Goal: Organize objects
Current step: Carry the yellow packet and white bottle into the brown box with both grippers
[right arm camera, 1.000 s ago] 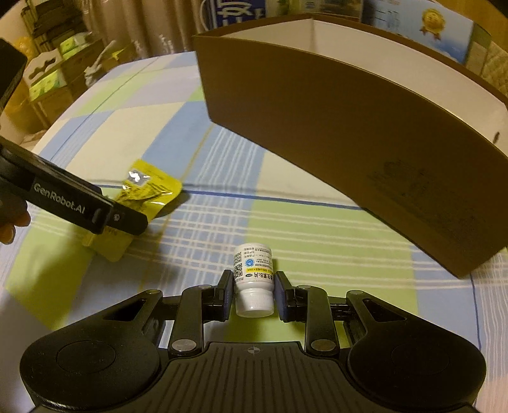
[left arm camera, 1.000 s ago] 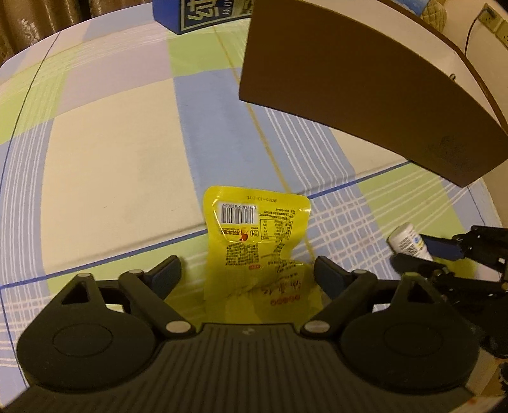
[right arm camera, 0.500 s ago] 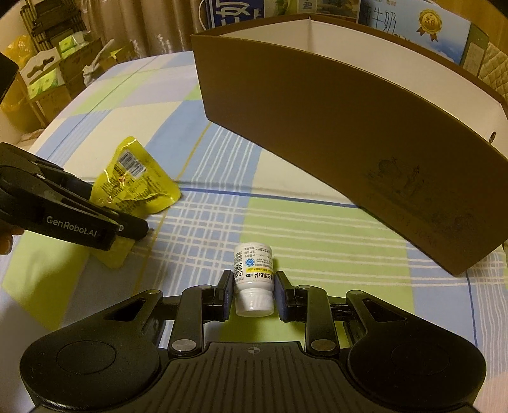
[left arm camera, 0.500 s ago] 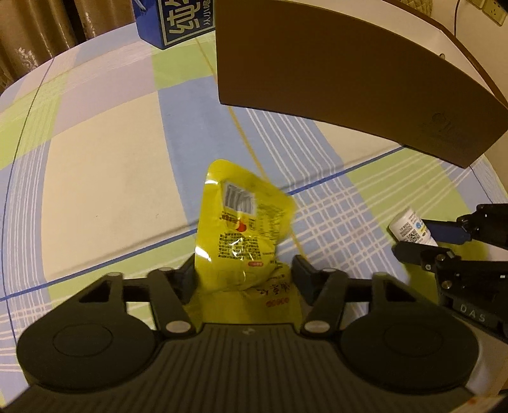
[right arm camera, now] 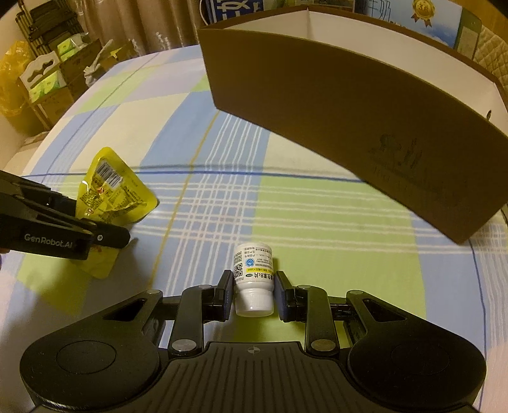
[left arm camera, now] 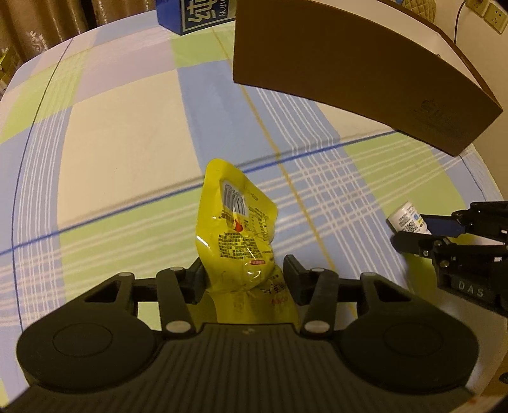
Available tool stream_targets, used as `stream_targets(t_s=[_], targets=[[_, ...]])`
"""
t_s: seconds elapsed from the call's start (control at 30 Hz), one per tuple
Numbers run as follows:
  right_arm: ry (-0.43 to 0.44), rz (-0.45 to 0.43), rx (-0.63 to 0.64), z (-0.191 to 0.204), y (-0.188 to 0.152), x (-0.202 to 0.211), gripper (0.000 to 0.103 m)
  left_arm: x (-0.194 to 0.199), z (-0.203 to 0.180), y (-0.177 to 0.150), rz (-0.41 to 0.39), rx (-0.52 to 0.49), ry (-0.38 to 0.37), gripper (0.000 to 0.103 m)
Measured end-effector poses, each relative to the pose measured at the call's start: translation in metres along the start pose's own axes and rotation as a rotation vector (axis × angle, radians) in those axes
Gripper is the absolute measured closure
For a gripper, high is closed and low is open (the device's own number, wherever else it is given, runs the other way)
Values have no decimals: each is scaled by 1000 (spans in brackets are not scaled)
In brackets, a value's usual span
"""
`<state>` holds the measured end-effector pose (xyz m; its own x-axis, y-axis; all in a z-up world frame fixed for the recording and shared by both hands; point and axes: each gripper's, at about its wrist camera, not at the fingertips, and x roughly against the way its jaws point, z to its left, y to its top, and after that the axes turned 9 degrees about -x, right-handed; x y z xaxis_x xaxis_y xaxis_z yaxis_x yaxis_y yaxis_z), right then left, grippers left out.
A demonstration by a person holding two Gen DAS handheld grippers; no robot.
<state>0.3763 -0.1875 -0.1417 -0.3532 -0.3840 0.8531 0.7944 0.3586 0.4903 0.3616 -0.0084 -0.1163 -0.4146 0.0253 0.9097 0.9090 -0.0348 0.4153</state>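
A yellow snack packet (left arm camera: 236, 235) stands crumpled and lifted off the checked tablecloth, with my left gripper (left arm camera: 243, 274) shut on its lower half. In the right wrist view the same yellow snack packet (right arm camera: 114, 190) shows at the left, held by the left gripper (right arm camera: 104, 235). A small white pill bottle (right arm camera: 254, 279) lies with its cap towards the camera, and my right gripper (right arm camera: 252, 294) is shut on it. The pill bottle (left arm camera: 406, 219) also shows at the right edge of the left wrist view. A large brown cardboard box (right arm camera: 349, 104) with a white inside stands open beyond both.
A blue carton (left arm camera: 197, 16) stands at the table's far edge behind the brown box (left arm camera: 349, 63). Shelves with green boxes (right arm camera: 47, 79) stand off the table to the left. Checked tablecloth (right arm camera: 317, 206) lies bare between the grippers and the box.
My left gripper went from open around the flat packet to shut on it, and lifted it so it stands crumpled. The right gripper kept its hold on the pill bottle and rose slightly.
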Motion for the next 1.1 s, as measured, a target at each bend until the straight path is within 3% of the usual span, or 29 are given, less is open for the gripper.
stream_targets(t_s=[0.13, 0.2, 0.63, 1.1], targets=[[8, 2, -1, 3, -8, 7, 79, 11, 0, -9, -11, 14, -6, 61], [15, 1, -4, 4, -12, 10, 79, 16, 0, -12, -20, 19, -14, 68], [13, -21, -24, 5, -31, 30, 79, 35, -8, -17, -57, 16, -28, 75], [-3, -44, -36, -3, -39, 44, 79, 18, -16, -1, -56, 42, -37, 75]])
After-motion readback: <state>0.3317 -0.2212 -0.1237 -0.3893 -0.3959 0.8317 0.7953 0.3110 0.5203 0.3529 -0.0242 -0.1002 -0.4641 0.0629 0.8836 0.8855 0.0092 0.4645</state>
